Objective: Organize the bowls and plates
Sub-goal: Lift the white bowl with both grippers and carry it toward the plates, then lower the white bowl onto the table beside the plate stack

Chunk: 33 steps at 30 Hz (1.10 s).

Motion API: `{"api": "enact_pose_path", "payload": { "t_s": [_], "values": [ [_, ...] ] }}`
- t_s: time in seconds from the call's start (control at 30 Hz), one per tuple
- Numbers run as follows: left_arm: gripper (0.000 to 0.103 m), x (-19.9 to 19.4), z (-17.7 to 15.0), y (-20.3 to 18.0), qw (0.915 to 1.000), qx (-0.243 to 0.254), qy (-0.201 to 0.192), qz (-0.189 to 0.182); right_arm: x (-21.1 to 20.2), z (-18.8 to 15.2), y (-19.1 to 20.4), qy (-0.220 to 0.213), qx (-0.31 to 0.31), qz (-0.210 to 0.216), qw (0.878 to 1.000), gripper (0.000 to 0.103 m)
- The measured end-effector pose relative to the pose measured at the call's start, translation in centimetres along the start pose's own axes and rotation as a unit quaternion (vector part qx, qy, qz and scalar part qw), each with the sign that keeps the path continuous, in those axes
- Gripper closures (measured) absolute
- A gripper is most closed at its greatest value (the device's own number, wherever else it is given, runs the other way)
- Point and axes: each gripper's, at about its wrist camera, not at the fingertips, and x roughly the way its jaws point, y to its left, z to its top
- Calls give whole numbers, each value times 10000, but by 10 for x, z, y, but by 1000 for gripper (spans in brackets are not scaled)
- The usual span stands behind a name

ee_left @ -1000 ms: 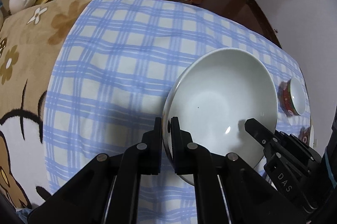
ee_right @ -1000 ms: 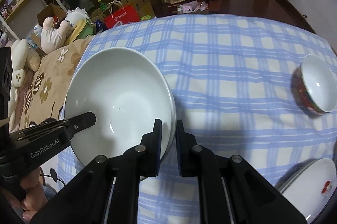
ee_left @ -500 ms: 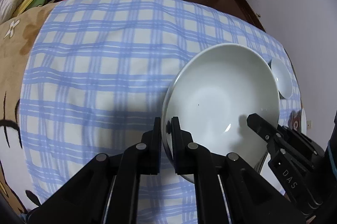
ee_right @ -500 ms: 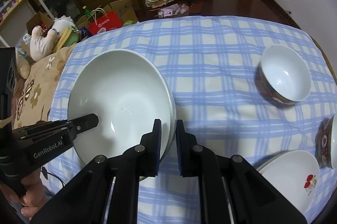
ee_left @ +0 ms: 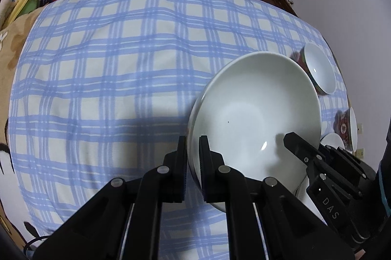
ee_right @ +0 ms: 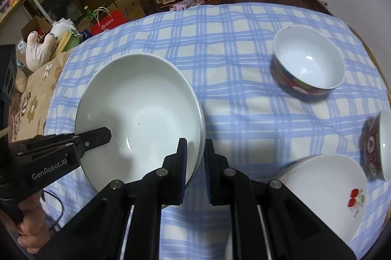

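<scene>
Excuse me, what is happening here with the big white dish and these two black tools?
A person holds two grippers, and both pinch the large white bowl by its rim: the left gripper on one side, the right gripper on the opposite side. The bowl is above the blue checked cloth. Near it on the cloth lie a small red-patterned bowl, a cherry-print plate and another patterned bowl, all untouched.

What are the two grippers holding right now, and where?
Both hold the large white bowl by its rim: left gripper and right gripper on opposite sides.
</scene>
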Motion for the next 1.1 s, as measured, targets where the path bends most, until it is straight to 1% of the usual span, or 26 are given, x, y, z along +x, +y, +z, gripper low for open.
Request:
{"api": "enact_pose_path", "payload": {
  "t_s": [0.13, 0.23, 0.3, 0.47, 0.57, 0.77, 0.87, 1.0, 1.07, 1.1],
  "values": [
    [94, 5, -2, -11, 9999, 156, 23, 41, -7, -4, -4, -87, -72, -137, 9998, 89],
    [93, 8, -6, -15, 9997, 191, 103, -73, -12, -6, -8, -114, -100, -219, 9996, 89],
    [93, 10, -7, -17, 9996, 192, 154, -126, -12, -7, -11, -89, -87, -228, 9997, 88],
    [93, 16, -11, -26, 9990, 371, 225, -41, -7, -13, -17, 42, -105, -250, 9996, 88],
    [93, 20, -13, -27, 9989, 372, 273, -54, -3, -17, -19, 88, -119, -272, 9995, 88],
    [93, 23, -13, -26, 9987, 389, 319, -10, 3, -18, -22, 162, -25, -177, 9997, 88],
    [90, 28, -11, -27, 9987, 354, 346, -137, 4, -17, -23, 163, 4, -144, 9998, 87],
    [90, 30, -8, -25, 9986, 262, 389, -246, 3, -17, -22, 163, 80, -180, 9997, 87],
    [90, 30, -8, -23, 9986, 257, 395, -252, 1, -16, -21, 128, 69, -225, 9996, 87],
    [90, 29, -8, -23, 9987, 292, 366, -194, -2, -16, -20, 79, 66, -227, 9997, 87]
  ]
}}
